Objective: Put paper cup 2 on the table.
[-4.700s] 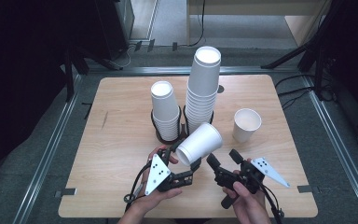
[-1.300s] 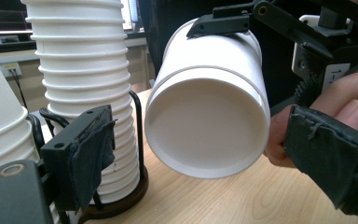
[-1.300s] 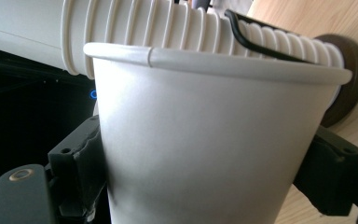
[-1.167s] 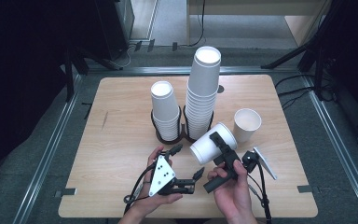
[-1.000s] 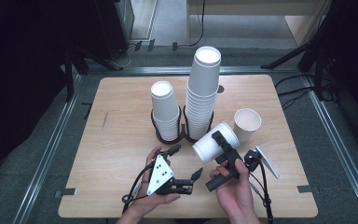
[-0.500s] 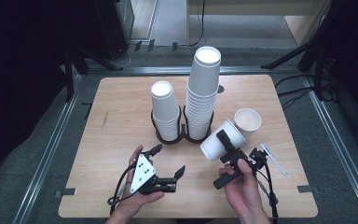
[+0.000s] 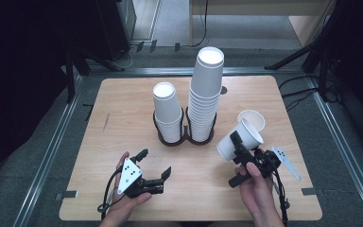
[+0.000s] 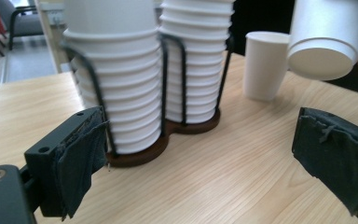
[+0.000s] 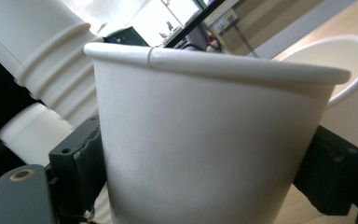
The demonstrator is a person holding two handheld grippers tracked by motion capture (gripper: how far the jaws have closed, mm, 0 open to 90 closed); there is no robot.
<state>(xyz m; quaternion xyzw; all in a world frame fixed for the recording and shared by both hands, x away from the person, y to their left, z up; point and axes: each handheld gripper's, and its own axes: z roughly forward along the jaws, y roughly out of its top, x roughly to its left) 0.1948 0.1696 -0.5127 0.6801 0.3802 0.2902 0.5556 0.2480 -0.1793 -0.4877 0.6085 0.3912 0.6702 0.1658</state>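
Observation:
My right gripper [image 7: 238, 142] is shut on a white paper cup [image 7: 242, 137], held tilted above the table at the right with its mouth toward the far right. In the right gripper view that cup [image 9: 205, 140] sits between both jaws. A second cup [image 7: 252, 119] stands upright just beyond it. My left gripper [image 7: 154, 162] hovers near the front edge, open. Its jaws have just been opening and nothing is between them [image 8: 205, 163]. A short stack of cups [image 7: 168, 113] and a tall stack [image 7: 205, 90] stand in a dark wire holder [image 7: 184, 138].
The wooden table [image 7: 123, 109] has bare room on its left half and along the front. Metal rails [image 7: 52, 146] border the table, and cables lie on the floor behind it. In the left gripper view the holder [image 8: 140, 151] stands close ahead.
The left gripper has let go of the cup and drawn left toward the front edge, jaws wider. The right gripper has carried the cup right, toward the standing cup.

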